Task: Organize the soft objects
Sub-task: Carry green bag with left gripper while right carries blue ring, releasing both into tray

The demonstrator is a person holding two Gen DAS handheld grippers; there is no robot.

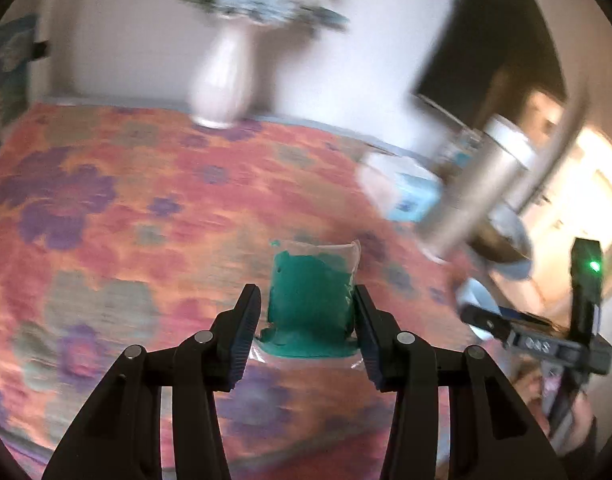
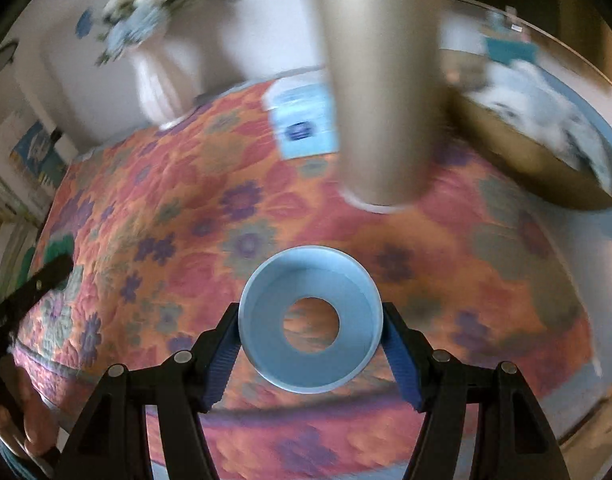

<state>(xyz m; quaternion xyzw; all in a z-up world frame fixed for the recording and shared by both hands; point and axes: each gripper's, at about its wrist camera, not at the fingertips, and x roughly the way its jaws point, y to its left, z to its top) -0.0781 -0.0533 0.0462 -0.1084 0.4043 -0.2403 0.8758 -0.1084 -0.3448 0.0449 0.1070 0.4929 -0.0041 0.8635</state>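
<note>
**Green bag and blue funnel held over the flowered tablecloth**

A clear plastic bag of green soft material is grasped between the fingers of the left gripper; the right pad is pressed against the bag's side, and the bag's lower end is spread out between the fingers. The bag is held above the near part of the flowered tablecloth.

A light blue funnel is clamped by its rim between the blue pads of the right gripper, with its wide mouth turned toward the camera and the cloth seen through its central hole. It is held over the near edge of the table.

A tall metallic cylinder is stood just beyond the funnel. A white vase of flowers is set at the far edge, a light blue packet lies beside the cylinder, and a bowl holding pale cloth is seen toward the far right corner. Both views are blurred.
</note>
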